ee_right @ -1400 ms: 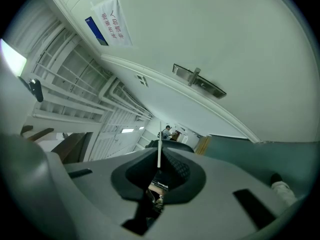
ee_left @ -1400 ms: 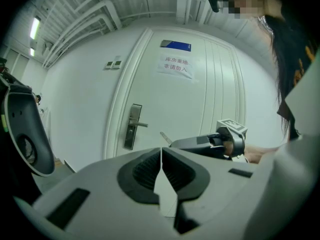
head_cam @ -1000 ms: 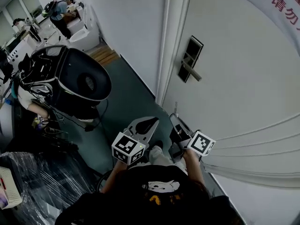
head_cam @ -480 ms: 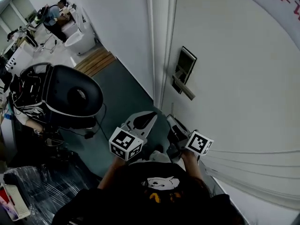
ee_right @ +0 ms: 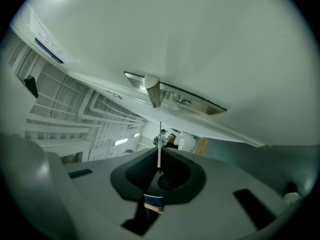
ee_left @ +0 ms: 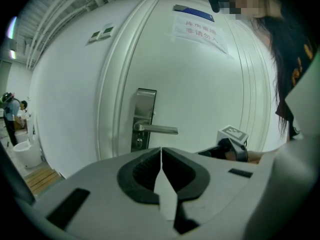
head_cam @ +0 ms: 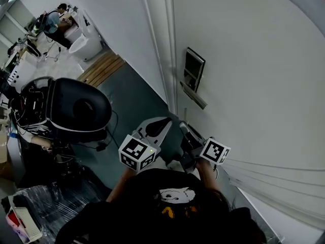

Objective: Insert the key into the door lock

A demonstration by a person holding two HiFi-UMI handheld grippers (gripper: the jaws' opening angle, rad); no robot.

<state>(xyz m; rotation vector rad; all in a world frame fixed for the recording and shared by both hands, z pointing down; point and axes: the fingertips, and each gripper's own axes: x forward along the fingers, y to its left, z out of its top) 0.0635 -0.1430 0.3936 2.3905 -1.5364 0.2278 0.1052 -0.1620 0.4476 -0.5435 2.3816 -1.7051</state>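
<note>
The white door (head_cam: 254,85) carries a steel lock plate (head_cam: 193,69) with a lever handle (head_cam: 193,96). In the left gripper view the keyhole (ee_left: 138,143) shows below the lever handle (ee_left: 156,129). My right gripper (ee_right: 159,156) is shut on a thin key (ee_right: 159,146), seen edge-on, with a blue tag (ee_right: 153,202) behind the jaws. It points up at the lock plate (ee_right: 175,96) from below, well apart from it. My left gripper (ee_left: 161,151) is shut on nothing. Both the left gripper (head_cam: 163,123) and the right gripper (head_cam: 183,127) hang low before the door.
A black round seat (head_cam: 81,108) with cables stands at the left on the dark green floor. A wooden pallet (head_cam: 104,67) lies by the wall. Two people (head_cam: 53,19) work far back. Plastic-wrapped goods (head_cam: 45,207) sit at lower left. A paper notice (ee_left: 197,30) hangs on the door.
The view has swung, so the lock plate now sits further left and higher in the head view. Both grippers stay low in front of the body, jaws unchanged.
</note>
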